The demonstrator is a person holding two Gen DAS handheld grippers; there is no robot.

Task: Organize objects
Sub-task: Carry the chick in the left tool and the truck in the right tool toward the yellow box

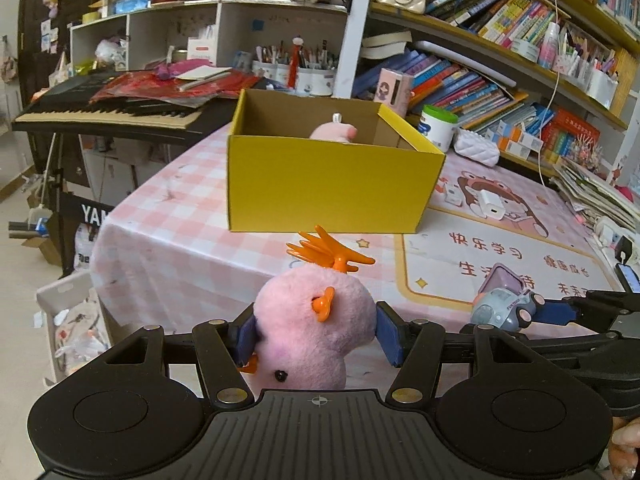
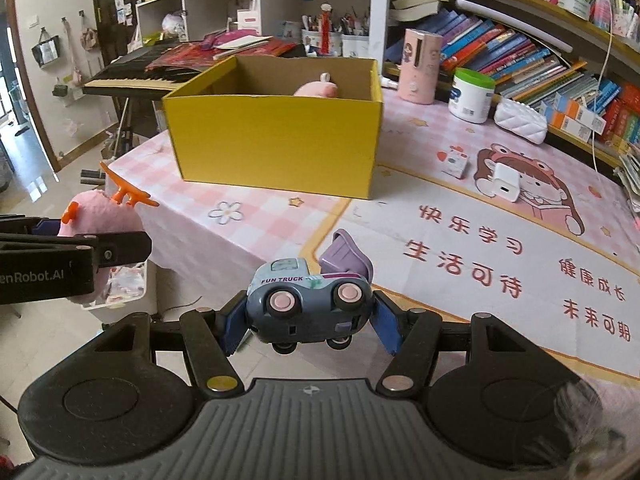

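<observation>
1. Gripping a pink plush toy [image 1: 316, 328], the left claw [image 1: 316, 338] has its blue pads [image 1: 245, 338] pressed into the toy's two sides; orange plastic antlers [image 1: 326, 250] stick up from the plush just ahead of the pads.
2. Clamped likewise, the right claw [image 2: 308, 314] holds a grey toy truck [image 2: 308, 304] lettered "FUN TRUCK", tipped on its side so the pink wheels face the camera and its purple tipper bed [image 2: 345, 258] points away from the claw.
3. Ahead of both claws, well apart from them, a yellow cardboard box [image 1: 332, 184] stands open on the pink checked worktop [image 1: 180, 208].
4. Inside the box, near its far wall, another pink soft thing [image 2: 316, 89] shows above the rim.
5. Seen from the right claw, the left claw and its plush are off to the left, beyond the worktop's edge.
6. Right of the box and ahead of the right claw, a white charger [image 2: 506, 182] lies on the printed mat [image 2: 480, 248].
7. Farther right, a white tub with a green lid [image 2: 471, 94] and a white quilted pouch [image 2: 520, 120] stand by the bookshelf [image 2: 520, 56].
</observation>
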